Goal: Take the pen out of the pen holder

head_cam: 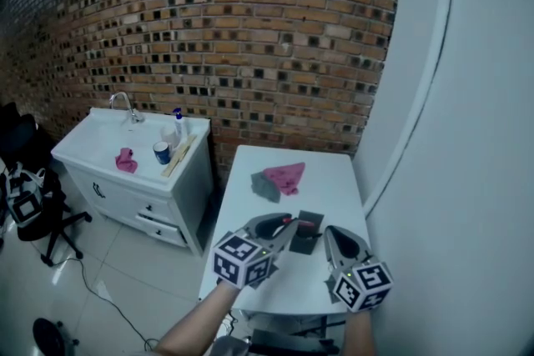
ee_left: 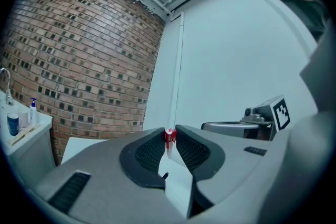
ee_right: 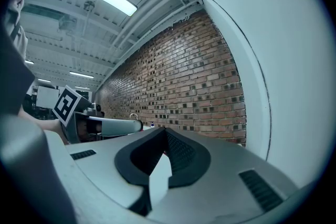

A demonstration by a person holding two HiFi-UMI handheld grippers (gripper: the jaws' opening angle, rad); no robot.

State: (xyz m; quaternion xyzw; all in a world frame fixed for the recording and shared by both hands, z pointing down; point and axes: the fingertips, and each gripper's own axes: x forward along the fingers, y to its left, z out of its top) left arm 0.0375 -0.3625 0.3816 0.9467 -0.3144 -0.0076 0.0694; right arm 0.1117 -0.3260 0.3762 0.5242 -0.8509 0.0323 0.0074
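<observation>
Currently, item one: pen (ee_left: 169,137), red and slim, pinched near one end between the pads of my left gripper (ee_left: 169,131), whose jaws are clamped on it. The left gripper view shows only pale wall behind it. In the head view a red fleck sits at that gripper's tips, just beside the left edge of the pen holder (head_cam: 309,225). I cannot tell whether the pen's far end is clear of the holder.

Item two: pen holder, dark and low, standing on the white table (head_cam: 279,283) toward its near edge, between my two grippers.

Item three: right gripper (ee_right: 160,132), jaws together with nothing between them, just to the right of the holder.

Handling note: I judge the step in hand to be the lift-out.
- The hold is narrow and at the very fingertips, so I would draw the pen along its own length without twisting.
- I would keep the squeeze even and move sideways only once the pen is clear of the rim.
- The holder looks light and may drag or tip; the free right gripper could steady it.

Surroundings:
- pink cloth (head_cam: 287,177) and grey cloth (head_cam: 264,188), touching, farther back on the table
- sink cabinet (head_cam: 125,183) at the left, carrying a blue cup (head_cam: 161,152) and a bottle (head_cam: 178,127)
- brick wall (head_cam: 250,29) behind

Writing: none legible. The marker cubes (head_cam: 242,259) bear black-and-white square patterns, not text, and nothing on the cup or bottle can be read.
</observation>
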